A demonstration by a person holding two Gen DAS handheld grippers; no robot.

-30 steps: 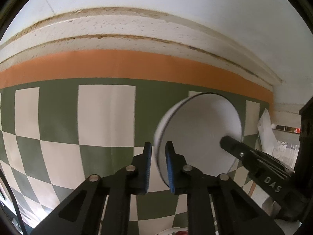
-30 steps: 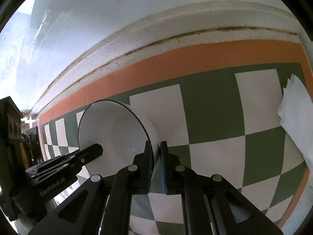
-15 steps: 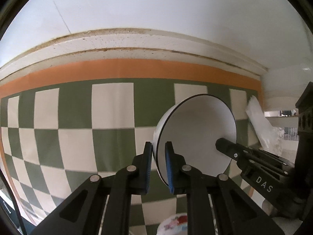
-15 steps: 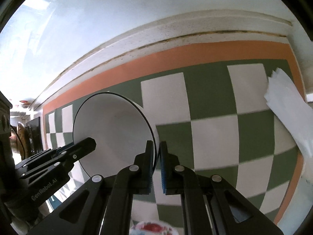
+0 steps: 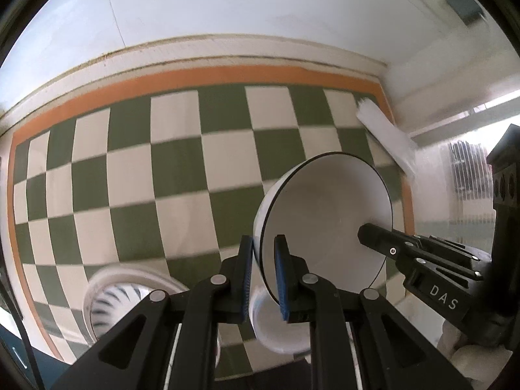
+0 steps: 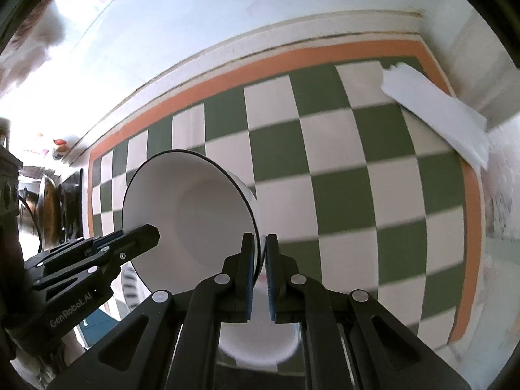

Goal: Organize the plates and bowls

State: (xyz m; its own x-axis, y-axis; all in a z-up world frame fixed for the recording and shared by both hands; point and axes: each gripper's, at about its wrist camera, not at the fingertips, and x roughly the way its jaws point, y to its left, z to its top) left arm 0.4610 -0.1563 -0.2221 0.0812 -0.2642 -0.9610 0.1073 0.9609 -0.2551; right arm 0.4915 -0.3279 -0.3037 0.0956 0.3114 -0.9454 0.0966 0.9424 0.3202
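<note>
Both grippers, left gripper (image 5: pixel 263 273) and right gripper (image 6: pixel 262 260), jaws pinching opposite rims of white black-rimmed bowl (image 5: pixel 325 227), now lower over green-checked cloth's near edge; second white bowl (image 6: pixel 260 341) newly visible beneath — stacking likely next.

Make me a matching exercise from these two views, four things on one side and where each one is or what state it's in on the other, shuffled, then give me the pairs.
Things:
1. bowl
2. striped plate
3. paper
4. cup

Places or states:
A. lying at the far right corner of the checkered cloth
B. held up off the cloth, its rim pinched by the left tool and the right tool
C. on the cloth just below the held item
D. on the cloth, low on the left in the left wrist view

Pairs: 1-B, 2-D, 3-A, 4-C
</note>
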